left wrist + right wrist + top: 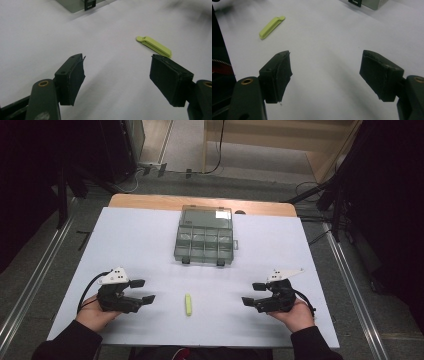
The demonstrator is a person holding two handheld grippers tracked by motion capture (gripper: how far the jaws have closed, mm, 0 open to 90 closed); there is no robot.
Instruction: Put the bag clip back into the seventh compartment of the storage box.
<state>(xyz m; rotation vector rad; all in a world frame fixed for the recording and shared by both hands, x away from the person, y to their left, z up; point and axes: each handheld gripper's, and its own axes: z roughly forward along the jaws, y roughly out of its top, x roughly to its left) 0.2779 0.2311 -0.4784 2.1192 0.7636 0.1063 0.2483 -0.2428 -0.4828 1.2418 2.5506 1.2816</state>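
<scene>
A slim yellow-green clip [188, 304] lies flat between both wide-open, empty tools.

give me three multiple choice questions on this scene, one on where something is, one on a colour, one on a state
1. Where does the clip lie?
A. inside the compartment box
B. on the white table cover between the two grippers
C. in the left gripper

2. What colour is the clip?
A. yellow-green
B. red
C. blue

3. How does the left gripper stand?
A. shut on the clip
B. shut and empty
C. open and empty

Answers: 1 B, the high view shows it on the table cover, nearer the person than the compartment box, with the right gripper on its other side. 2 A, all views show yellow-green. 3 C, the left gripper view shows its jaws apart with nothing between.
</scene>
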